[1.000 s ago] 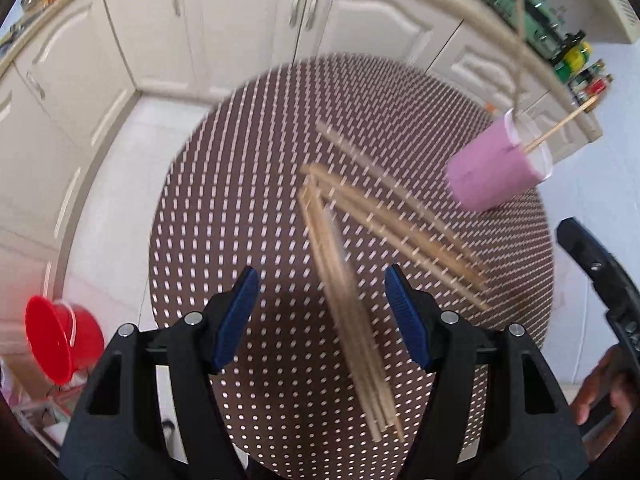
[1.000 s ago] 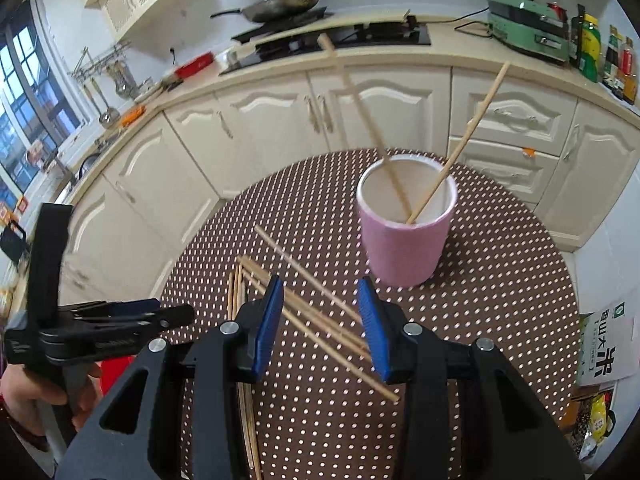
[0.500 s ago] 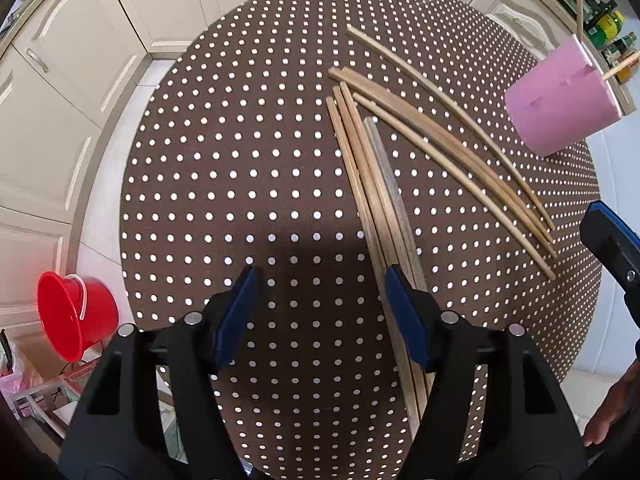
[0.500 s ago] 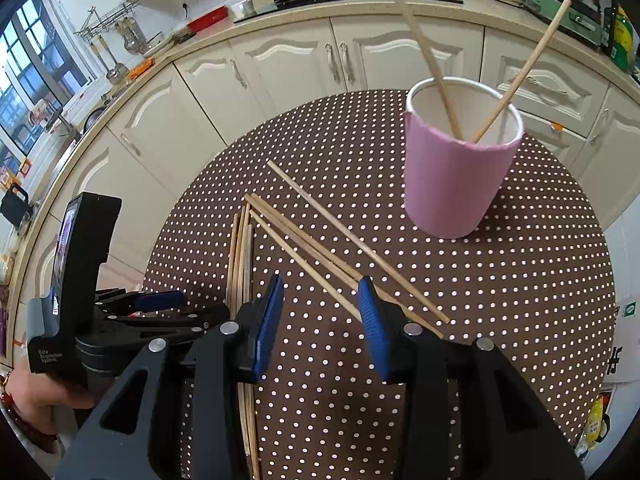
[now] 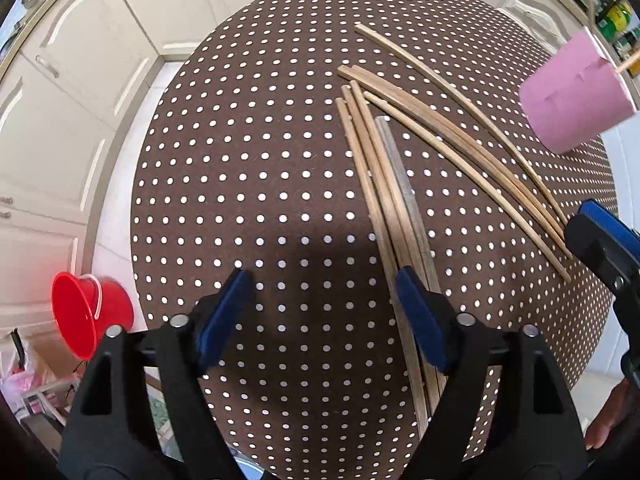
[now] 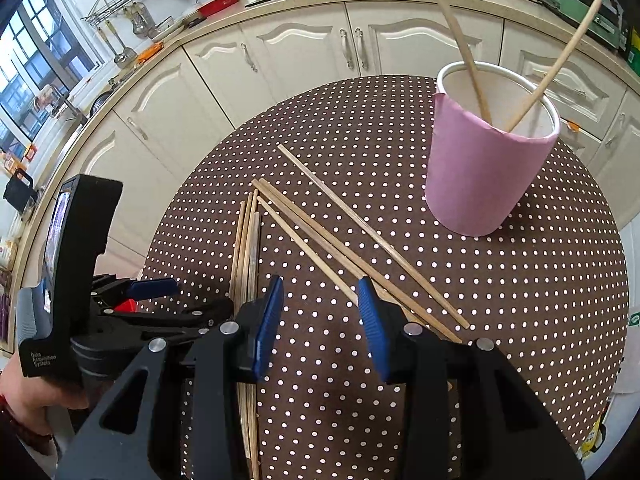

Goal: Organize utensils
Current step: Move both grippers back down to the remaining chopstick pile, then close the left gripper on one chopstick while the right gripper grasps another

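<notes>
The left gripper [image 5: 320, 316], just opened wider and holding nothing, sits beside the chopsticks [image 5: 384, 184] lying on the tabletop [image 5: 240, 160], so it might pinch several or miss, while the open right gripper [image 6: 320, 312] could bump the pink cup [image 6: 488, 176].

My left fingers [image 5: 420, 320] cover the near stretch of the straight chopstick bundle [image 5: 384, 184], whose near ends vanish under my frame. The pink cup [image 5: 576, 96] is cut off at the far right edge, its rim out of sight. Whether any chopstick touches my right fingers [image 6: 372, 328] I cannot tell.
</notes>
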Demonstrator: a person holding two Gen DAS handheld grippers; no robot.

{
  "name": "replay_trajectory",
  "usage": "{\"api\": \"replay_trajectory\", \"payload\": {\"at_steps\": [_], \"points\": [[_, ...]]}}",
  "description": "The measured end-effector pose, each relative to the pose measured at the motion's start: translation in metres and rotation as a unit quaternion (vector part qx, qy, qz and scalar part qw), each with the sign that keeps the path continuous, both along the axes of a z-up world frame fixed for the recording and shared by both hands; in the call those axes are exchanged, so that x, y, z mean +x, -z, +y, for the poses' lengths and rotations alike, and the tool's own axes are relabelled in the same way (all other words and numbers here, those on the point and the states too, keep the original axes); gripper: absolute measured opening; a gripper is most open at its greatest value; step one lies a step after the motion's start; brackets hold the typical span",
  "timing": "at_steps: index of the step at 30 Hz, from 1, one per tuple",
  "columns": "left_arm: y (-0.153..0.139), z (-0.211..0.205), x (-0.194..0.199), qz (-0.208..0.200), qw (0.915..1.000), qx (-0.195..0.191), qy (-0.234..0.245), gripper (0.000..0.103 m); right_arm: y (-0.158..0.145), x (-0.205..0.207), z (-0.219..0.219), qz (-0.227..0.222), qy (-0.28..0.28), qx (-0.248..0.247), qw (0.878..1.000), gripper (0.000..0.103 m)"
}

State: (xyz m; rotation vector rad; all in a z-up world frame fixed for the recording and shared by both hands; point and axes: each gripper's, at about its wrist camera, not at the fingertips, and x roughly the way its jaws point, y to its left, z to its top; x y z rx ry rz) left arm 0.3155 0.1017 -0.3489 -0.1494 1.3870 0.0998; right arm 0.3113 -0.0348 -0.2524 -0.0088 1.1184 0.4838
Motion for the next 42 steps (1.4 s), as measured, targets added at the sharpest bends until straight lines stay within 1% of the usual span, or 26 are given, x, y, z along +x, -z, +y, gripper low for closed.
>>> {"api": "replay_trajectory", "payload": {"at_steps": [3,4,5,8,9,10,12,13,15,17,18,20,22,23,25,27,31,36,38,39,42], "points": [[0.002,0.001,0.012,0.011,0.9999,0.002,-0.01,0.078,0.001,0.003,0.001,0.003,-0.001,0.0,1.0,0.037],[0.005,0.0,0.016,0.024,0.9995,0.02,-0.011,0.078,0.001,0.003,0.002,0.004,-0.001,0.0,1.0,0.037],[0.005,0.0,0.018,0.026,0.9993,0.024,-0.009,0.078,0.001,0.004,0.002,0.004,-0.003,0.0,1.0,0.037],[0.005,0.005,0.017,0.029,0.9993,0.015,-0.018,0.074,0.002,0.008,0.005,0.008,-0.008,0.001,1.0,0.037],[0.005,0.008,0.017,0.024,0.9994,0.009,-0.023,0.069,0.003,0.009,0.007,0.012,-0.011,0.001,1.0,0.037],[0.004,0.011,0.016,0.018,0.9995,0.009,-0.023,0.066,0.004,0.011,0.008,0.015,-0.013,0.001,1.0,0.037],[0.007,0.019,0.018,0.014,0.9995,0.006,-0.027,0.054,0.009,0.015,0.014,0.027,-0.02,0.001,0.999,0.037],[0.006,0.022,0.021,0.014,0.9995,0.007,-0.028,0.051,0.013,0.018,0.019,0.037,-0.028,-0.003,0.999,0.037],[0.004,0.032,0.031,0.013,0.9995,0.007,-0.027,0.032,0.018,0.023,0.028,0.053,-0.038,-0.007,0.998,0.037],[0.004,0.038,0.035,0.013,0.9994,0.0,-0.032,0.025,0.025,0.029,0.04,0.078,-0.054,-0.011,0.995,0.037],[0.005,0.043,0.036,0.013,0.9992,-0.007,-0.036,0.018,0.028,0.032,0.046,0.086,-0.063,-0.015,0.994,0.037],[0.005,0.049,0.036,0.009,0.9991,-0.016,-0.039,0.015,0.036,0.036,0.059,0.105,-0.08,-0.023,0.991,0.036],[0.003,0.056,0.03,0.003,0.9985,-0.032,-0.044,0.013,0.041,0.04,0.068,0.114,-0.09,-0.032,0.989,0.025],[0.003,0.061,0.026,0.002,0.9979,-0.041,-0.049,0.011,0.045,0.043,0.074,0.121,-0.096,-0.04,0.987,0.023],[0.005,0.068,0.023,0.0,0.9968,-0.059,-0.054,0.008,0.048,0.046,0.081,0.127,-0.099,-0.048,0.986,0.014],[0.007,0.073,0.02,0.0,0.9959,-0.07,-0.056,0.007,0.05,0.049,0.086,0.13,-0.106,-0.058,0.984,0.014],[0.008,0.071,0.016,-0.002,0.9956,-0.075,-0.057,0.007,0.052,0.052,0.097,0.141,-0.115,-0.068,0.981,0.013],[0.018,0.078,0.015,0.0,0.9947,-0.083,-0.062,0.007,0.054,0.055,0.108,0.157,-0.119,-0.101,0.975,0.011],[0.015,0.077,0.016,0.0,0.995,-0.08,-0.059,0.007,0.055,0.062,0.116,0.166,-0.118,-0.11,0.973,0.01],[0.009,0.071,0.015,-0.001,0.9951,-0.079,-0.059,0.007,0.056,0.066,0.119,0.174,-0.12,-0.114,0.971,0.01],[0.007,0.071,0.016,-0.005,0.995,-0.082,-0.057,0.007,0.057,0.075,0.125,0.183,-0.119,-0.125,0.968,0.005]]}}
